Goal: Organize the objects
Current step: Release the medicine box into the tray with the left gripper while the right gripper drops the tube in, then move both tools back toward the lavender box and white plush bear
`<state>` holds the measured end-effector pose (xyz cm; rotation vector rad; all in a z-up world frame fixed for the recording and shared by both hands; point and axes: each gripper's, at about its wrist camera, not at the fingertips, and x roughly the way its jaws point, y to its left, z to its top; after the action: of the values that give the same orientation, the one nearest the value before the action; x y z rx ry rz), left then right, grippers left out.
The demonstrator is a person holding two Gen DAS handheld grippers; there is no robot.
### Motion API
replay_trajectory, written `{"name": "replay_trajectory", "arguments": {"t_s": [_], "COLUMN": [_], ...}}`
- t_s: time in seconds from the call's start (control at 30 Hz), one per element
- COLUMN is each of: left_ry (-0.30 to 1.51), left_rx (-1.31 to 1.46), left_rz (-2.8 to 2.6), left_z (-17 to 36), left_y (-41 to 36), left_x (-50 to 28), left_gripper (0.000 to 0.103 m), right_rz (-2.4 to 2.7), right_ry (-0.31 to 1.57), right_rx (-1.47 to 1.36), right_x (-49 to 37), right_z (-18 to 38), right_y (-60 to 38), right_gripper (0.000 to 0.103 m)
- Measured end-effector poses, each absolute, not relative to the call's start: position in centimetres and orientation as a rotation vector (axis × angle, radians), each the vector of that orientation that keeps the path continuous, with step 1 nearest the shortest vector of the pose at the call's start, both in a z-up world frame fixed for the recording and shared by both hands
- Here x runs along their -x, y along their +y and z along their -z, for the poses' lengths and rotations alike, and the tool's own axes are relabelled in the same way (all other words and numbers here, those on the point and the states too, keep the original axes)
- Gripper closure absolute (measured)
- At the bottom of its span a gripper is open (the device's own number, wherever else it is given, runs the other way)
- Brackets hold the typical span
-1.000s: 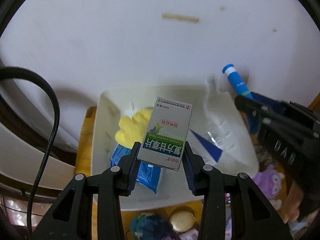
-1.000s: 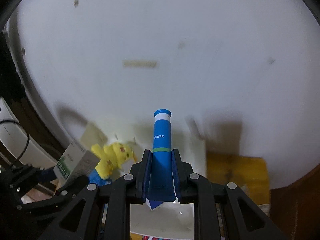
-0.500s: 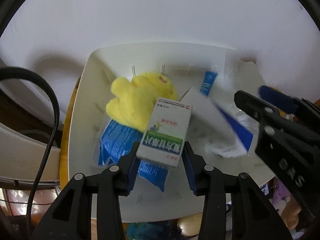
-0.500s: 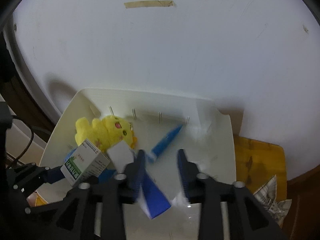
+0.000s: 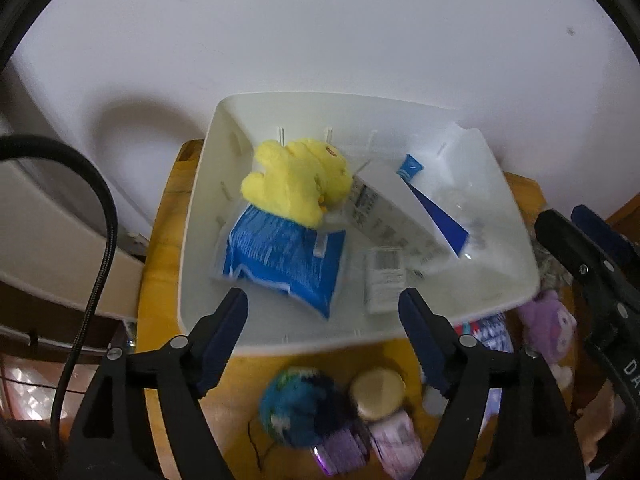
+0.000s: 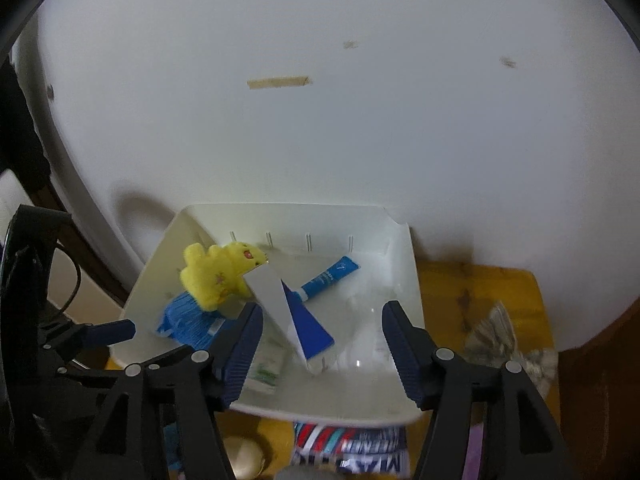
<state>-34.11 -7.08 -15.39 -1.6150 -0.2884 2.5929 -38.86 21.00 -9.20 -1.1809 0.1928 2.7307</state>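
Could clip the near wall of the white bin [image 5: 188, 248] on the way out, with both tools low over it, and jolt the bin on the yellow worktop [image 5: 160, 240]. Could also send the long white-and-blue carton [image 5: 400, 216] sliding, propped aslant against the yellow plush [image 5: 296, 184] and over the blue packet [image 5: 280, 256].

Left hand-held gripper [image 5: 322, 300]: jaws just opened wide, released, nothing between them. Small medicine box [image 5: 384, 280] down on the bin floor just ahead, blurred, perhaps not yet settled.

Right hand-held gripper [image 6: 323, 312]: jaws just opened about halfway, empty, touching nothing. Blue tube [image 6: 328, 278] lying in the bin beyond the carton, near the back wall.
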Motion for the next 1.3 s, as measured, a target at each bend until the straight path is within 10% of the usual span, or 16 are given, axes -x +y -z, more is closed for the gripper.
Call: {"name": "replay_trajectory", "arguments": {"t_s": [1.3], "left_ry": [-0.318], "left_rx": [1.219], "left_rz": [-2.642], "left_z": [3.7], "left_y": [-0.4], "left_x": [13.1], "left_gripper": [0.015], "right_rz": [-2.738], "right_ry": [0.328], "right_rx": [0.768], "right_x": [9.4], "right_z": [-0.9], "right_y": [22.0], "right_gripper": [0.03]}}
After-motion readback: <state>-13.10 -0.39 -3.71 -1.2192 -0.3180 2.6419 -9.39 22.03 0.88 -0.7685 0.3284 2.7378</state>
